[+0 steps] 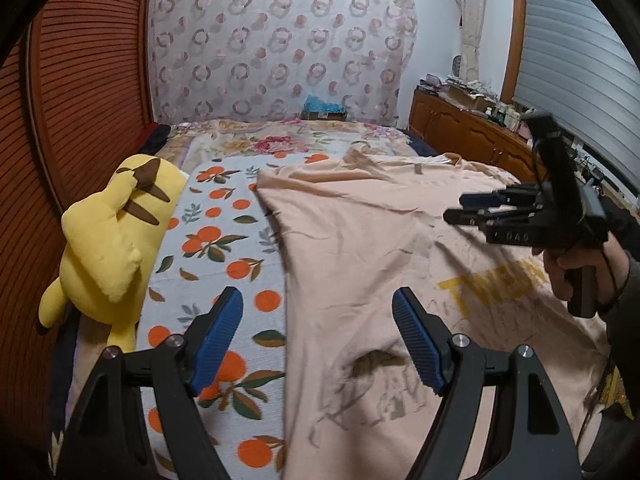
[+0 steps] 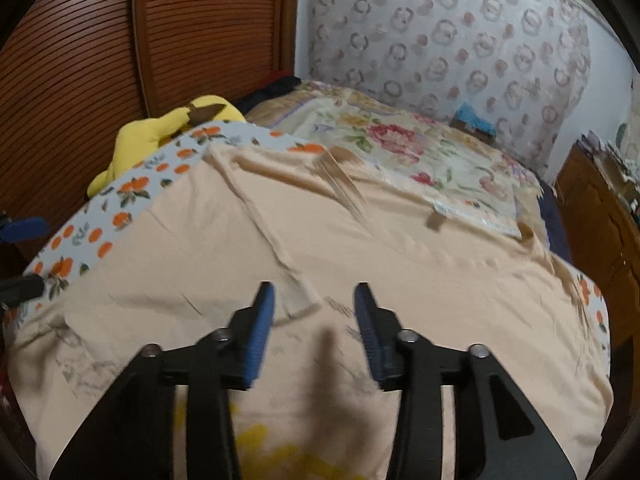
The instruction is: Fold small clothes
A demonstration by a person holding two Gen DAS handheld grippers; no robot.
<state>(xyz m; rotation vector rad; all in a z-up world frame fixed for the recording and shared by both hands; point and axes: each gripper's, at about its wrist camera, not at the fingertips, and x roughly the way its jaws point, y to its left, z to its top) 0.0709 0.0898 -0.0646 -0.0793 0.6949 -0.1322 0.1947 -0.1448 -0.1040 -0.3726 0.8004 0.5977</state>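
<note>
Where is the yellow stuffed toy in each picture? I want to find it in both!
Left wrist view: the yellow stuffed toy lies big at the left, between the brown slatted door and the orange-print sheet.
Right wrist view: the toy is smaller, up at the left, half hidden behind the sheet's edge.
Shared landmark: the orange-print sheet right beside the toy, under the peach shirt.

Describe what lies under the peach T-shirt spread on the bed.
The peach T-shirt lies on an orange-print sheet, which shows along its left edge, with a floral blanket beyond. How far the sheet continues beneath the shirt is hidden.
</note>
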